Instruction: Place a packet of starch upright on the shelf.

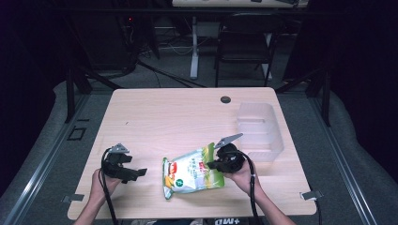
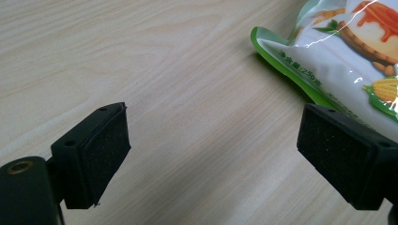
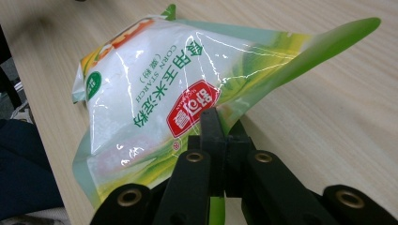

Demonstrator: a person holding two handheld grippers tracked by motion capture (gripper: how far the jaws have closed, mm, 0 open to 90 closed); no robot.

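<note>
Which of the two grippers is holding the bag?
The right gripper: its jaws are shut on the edge of the bag. The left gripper has open jaws with bare table between them.

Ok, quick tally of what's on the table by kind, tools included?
Corn starch bag, pinched at its edge by the right tool: 1
Clear plastic bin: 1
Black round disc in the tabletop: 1
Tools, the left tool open beside the bag: 2
Total: 5
</note>
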